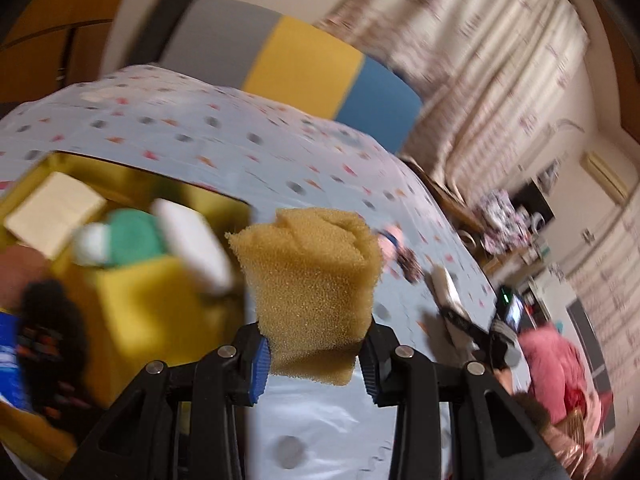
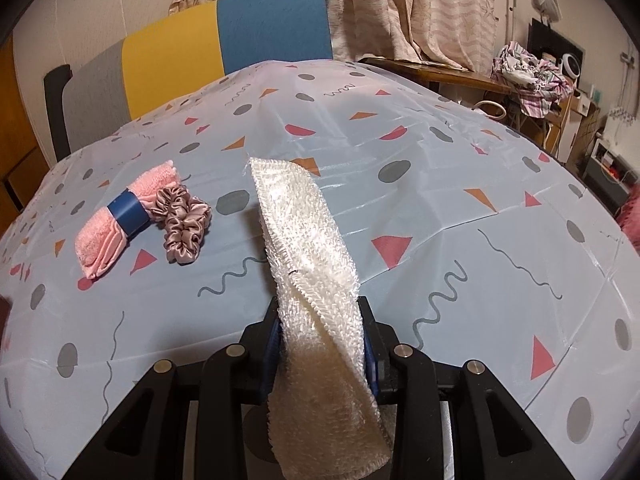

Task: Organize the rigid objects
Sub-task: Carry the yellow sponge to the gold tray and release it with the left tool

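A tan sponge [image 1: 310,284] sits clamped in the left gripper [image 1: 314,354], just right of the yellow box [image 1: 152,300]; the right gripper [image 2: 322,344] pinches a white cloth [image 2: 308,280] above the bench [image 2: 460,184], pink towel roll [image 2: 120,218] at ten o'clock

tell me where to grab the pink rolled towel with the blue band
Grip the pink rolled towel across its middle at the blue band, coming from above with the jaws astride the roll's width. The band keeps the layers bunched there, while the loose ends would likely splay. Keep clear of the scrunchie touching its right side.
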`<move>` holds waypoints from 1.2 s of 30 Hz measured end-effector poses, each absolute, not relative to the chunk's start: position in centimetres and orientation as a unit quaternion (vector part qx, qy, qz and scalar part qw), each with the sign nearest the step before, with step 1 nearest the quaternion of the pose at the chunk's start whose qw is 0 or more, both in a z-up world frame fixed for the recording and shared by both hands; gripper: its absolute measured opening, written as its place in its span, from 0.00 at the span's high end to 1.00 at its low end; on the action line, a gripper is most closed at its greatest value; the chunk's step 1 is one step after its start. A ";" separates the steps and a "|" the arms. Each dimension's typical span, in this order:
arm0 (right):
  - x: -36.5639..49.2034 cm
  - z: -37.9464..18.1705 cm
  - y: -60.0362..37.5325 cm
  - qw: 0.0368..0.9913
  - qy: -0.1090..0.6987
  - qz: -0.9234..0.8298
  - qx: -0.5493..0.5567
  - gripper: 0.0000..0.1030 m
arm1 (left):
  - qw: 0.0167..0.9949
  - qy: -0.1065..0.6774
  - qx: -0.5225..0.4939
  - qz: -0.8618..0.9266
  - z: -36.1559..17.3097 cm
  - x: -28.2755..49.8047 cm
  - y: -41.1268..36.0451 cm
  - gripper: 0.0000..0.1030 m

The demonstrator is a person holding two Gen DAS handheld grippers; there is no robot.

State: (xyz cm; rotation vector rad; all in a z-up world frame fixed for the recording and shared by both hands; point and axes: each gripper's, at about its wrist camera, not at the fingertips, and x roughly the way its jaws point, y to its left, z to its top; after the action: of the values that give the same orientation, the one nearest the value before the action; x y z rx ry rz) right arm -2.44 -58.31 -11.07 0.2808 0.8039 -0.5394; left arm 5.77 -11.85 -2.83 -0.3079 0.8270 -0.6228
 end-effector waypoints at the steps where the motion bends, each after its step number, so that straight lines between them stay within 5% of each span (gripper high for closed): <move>1: -2.4 -11.1 -58.2 0.875 0.386 -0.260 0.132 0.67 | 0.861 0.392 -0.150 -0.287 -2.7 6.2 -10.8 0.64; 16: -2.7 -10.4 -56.9 0.879 0.380 -0.271 0.099 0.67 | 0.841 0.445 -0.257 -0.170 -6.7 16.6 0.2 0.64; 19: -2.5 -10.5 -57.0 0.877 0.384 -0.272 0.098 0.67 | 0.848 0.439 -0.254 -0.154 -7.0 17.6 0.5 0.54; 23: -2.4 -10.5 -56.8 0.875 0.387 -0.275 0.093 0.67 | 0.848 0.444 -0.268 -0.112 -7.2 18.3 1.3 0.22; 36: -3.0 -9.6 -56.0 0.884 0.370 -0.273 0.083 0.68 | 0.869 0.411 -0.225 -0.159 -4.9 12.1 0.6 0.22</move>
State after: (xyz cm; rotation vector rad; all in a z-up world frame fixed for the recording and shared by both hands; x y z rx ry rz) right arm -3.02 -56.03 -9.62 0.1736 0.7694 -0.5680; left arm 12.09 0.63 -4.87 -0.4713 0.8609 -0.3319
